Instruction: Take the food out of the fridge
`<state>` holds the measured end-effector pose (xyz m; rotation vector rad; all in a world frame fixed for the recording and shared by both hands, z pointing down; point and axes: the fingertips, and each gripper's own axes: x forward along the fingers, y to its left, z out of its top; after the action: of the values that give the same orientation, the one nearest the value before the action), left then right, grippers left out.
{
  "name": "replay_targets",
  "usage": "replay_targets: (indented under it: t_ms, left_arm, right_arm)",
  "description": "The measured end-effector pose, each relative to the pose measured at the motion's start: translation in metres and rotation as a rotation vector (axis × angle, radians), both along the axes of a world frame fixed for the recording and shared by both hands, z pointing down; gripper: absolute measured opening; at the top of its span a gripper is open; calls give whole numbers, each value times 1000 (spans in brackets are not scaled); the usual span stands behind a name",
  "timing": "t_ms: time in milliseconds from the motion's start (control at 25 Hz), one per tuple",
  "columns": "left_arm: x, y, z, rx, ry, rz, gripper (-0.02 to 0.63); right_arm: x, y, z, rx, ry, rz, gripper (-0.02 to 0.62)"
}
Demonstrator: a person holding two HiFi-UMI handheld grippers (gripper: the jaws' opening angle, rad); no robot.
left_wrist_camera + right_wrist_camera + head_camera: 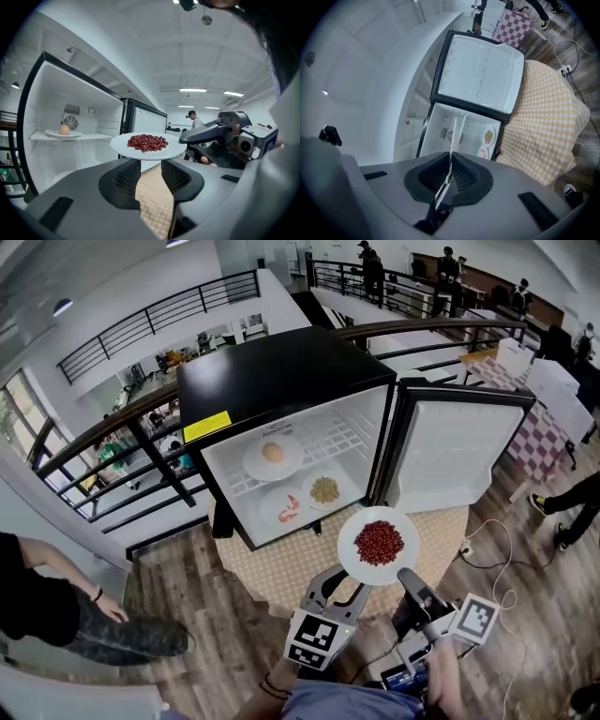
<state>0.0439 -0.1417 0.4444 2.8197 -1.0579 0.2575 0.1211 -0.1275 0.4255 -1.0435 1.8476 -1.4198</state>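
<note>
Wood floor (187, 568); fridge (281, 371), yellow label (207, 427) illegible

Black fridge (272, 381) open, white plate of red beans (379, 544) level outside it, three food plates (273, 457) inside

The plate of beans (378, 545) sits in my right gripper (405, 576), over the table (281, 568), before the fridge (281, 381). Inside, 1 dish (273, 457) on the shelf (347, 439), 2 dishes (286, 507) beneath; door (455, 456) at right.

The left gripper (345, 589) and right gripper (409, 579) are moulded grey and black, each fitted with a black-and-white marker cube (315, 640); a dark wristband (272, 688) is worn beside the left cube.
</note>
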Motion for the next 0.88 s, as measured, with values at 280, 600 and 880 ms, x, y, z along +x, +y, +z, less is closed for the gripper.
replay_targets:
  t_ms: [280,600,880]
  left_arm:
    - [55,44,0,-5,-10,-24,130]
    - [96,93,3,3,-20,-67,130]
    - [122,143,9,11,-18,-114,130]
  right_arm:
    - [55,42,-1,8,-5,-14,23]
    - [97,88,2,25,-18,-57,23]
    - [125,136,7,35,-6,-100,23]
